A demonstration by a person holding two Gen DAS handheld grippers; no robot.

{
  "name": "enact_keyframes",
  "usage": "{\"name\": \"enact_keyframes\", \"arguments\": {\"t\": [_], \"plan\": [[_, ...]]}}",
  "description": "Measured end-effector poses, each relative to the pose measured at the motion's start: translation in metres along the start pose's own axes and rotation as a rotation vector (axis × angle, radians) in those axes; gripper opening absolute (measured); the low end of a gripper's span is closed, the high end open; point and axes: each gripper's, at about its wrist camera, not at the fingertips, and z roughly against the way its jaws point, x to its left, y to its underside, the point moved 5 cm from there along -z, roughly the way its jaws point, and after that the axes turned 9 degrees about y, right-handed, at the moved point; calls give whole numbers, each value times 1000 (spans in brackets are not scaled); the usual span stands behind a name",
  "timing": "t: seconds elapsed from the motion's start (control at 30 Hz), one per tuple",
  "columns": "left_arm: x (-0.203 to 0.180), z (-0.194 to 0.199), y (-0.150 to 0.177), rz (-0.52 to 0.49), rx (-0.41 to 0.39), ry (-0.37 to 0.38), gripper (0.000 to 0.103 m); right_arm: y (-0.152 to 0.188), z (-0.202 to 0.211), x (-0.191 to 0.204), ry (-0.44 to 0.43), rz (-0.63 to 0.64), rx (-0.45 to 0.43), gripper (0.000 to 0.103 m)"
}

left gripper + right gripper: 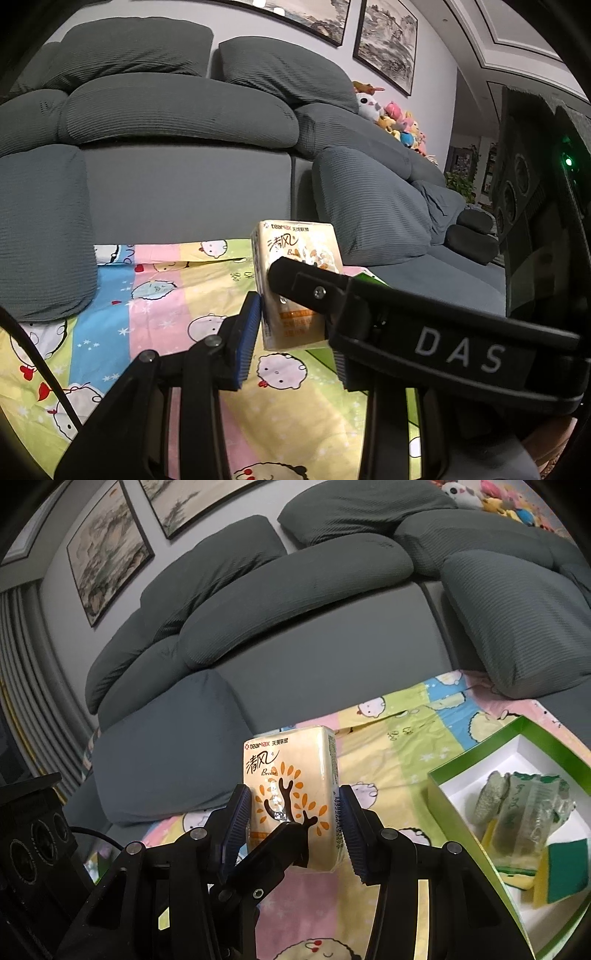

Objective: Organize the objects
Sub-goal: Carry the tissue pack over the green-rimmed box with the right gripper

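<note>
Grey sofa [295,657] behind cartoon sheet [155,295]. Tissue pack [291,794] upright, clamped between right gripper [295,823] pads; left gripper [291,332] closed on it crosswise. Green box [480,753] alongside, holding sponges [561,867].

The tissue pack [291,797] is a soft cream-yellow packet printed with a dark tree, orange leaves and Chinese lettering. It stands upright, lifted above the cartoon-print cloth, pinched on its 2 narrow sides. To its right, near the cloth's edge, lies an open green box [476,738] with a white inside. In it rest a crumpled clear packet [524,812] and a yellow-green sponge [561,871].
</note>
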Motion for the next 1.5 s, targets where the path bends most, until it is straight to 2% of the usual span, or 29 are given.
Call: {"name": "enact_keyframes", "arguments": {"t": [0.6, 1.17, 1.5], "plan": [[-36, -18, -11, -89, 34, 55, 34, -9, 27, -32, 43, -81, -55, 50], [-57, -37, -9, -110, 86, 109, 34, -9, 32, -59, 91, -141, -39, 50], [-67, -50, -7, -115, 117, 168, 35, -8, 38, -75, 144, -183, -28, 50]]}}
